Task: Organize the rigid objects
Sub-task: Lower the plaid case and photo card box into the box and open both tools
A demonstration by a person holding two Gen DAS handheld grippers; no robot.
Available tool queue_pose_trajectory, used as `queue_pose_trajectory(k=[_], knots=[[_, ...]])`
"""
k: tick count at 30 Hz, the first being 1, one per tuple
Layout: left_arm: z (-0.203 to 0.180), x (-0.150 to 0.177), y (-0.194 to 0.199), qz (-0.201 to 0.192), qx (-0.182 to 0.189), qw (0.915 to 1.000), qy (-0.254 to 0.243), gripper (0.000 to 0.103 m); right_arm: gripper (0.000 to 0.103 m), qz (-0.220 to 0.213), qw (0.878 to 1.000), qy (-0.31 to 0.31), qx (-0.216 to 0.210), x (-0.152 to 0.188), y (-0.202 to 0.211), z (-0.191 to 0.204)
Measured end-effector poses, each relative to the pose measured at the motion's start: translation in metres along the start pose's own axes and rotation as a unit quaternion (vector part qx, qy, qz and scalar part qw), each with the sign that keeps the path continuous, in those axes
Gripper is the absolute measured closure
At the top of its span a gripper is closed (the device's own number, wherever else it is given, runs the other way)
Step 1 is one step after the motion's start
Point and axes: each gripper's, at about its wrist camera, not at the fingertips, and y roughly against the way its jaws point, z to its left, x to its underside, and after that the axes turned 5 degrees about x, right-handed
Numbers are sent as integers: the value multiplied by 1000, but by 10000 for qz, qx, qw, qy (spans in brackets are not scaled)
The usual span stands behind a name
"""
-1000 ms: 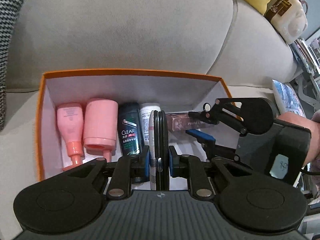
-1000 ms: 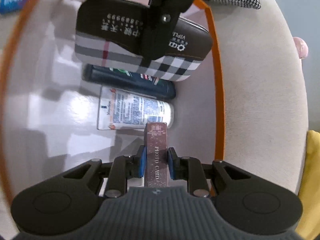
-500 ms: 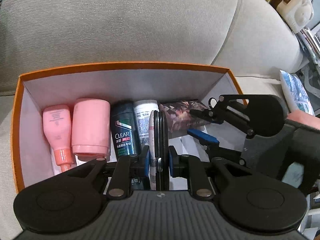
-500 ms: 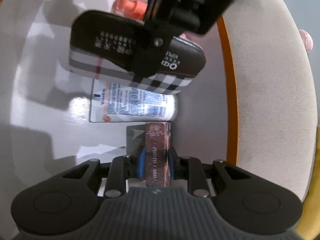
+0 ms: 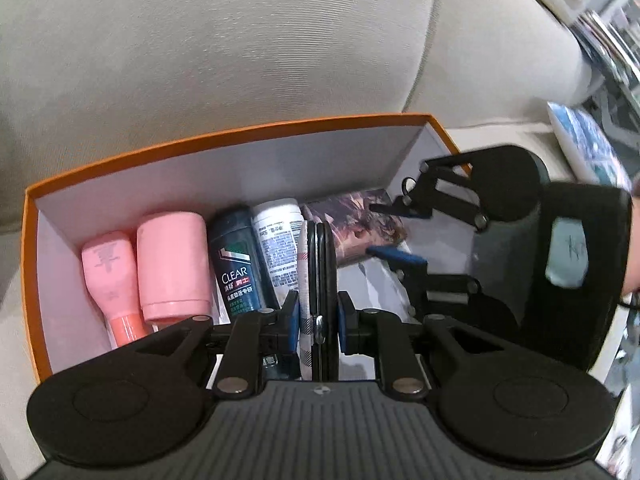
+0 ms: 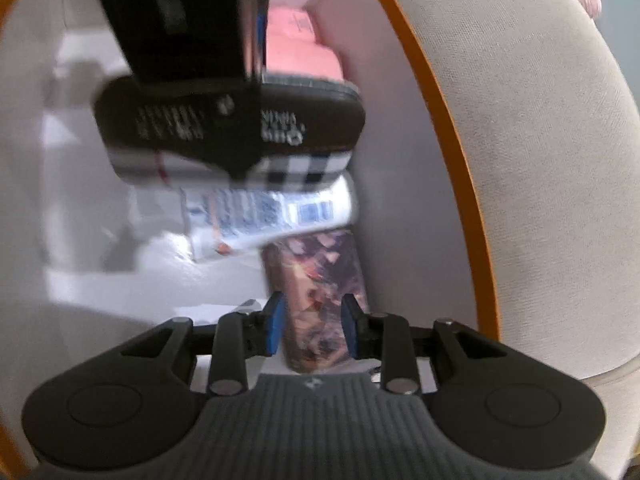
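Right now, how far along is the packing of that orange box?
Mostly done: two pink bottles, the dark Clear bottle and a white tube lie side by side in the orange box. The right tongs have just been opening around the photo card box, now lying flat. Left: the plaid case clamped in the left tongs.

Soft indoor light fell evenly; fisheye edges bowed; the right view was motion-blurred, with glare on the box (image 6: 120, 276) floor.
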Motion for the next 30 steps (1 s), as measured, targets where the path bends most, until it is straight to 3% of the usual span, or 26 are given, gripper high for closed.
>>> queue_pose_trajectory(k=[4,9,14,16,20,22,26,30], knots=[[-5,0,-1,23,-17,9998,-218,83,86,16,9994,-271,205,4,-6,-7],[-20,1,-3,92,-85,9969,-774,83,86,-137,9974,-683,180,11,5,-19],[-51,3,-10,226,-257,9846,-1712,83,86,-470,9887,-1298,584,24,52,-38],[-65,6,-15,291,-336,9761,-2125,83,86,-539,9832,-1562,778,33,71,-46],[-96,14,-27,462,-456,9486,-3097,83,85,-410,9731,-2029,1015,51,91,-62],[-109,18,-37,600,-538,9310,-3561,83,84,-276,9689,-2176,1149,59,91,-64],[-124,25,-55,750,-698,9042,-4147,83,84,-10,9640,-2344,1253,79,87,-50],[-138,36,-68,702,-982,8677,-4822,83,84,92,9631,-2432,1147,85,89,-41]])
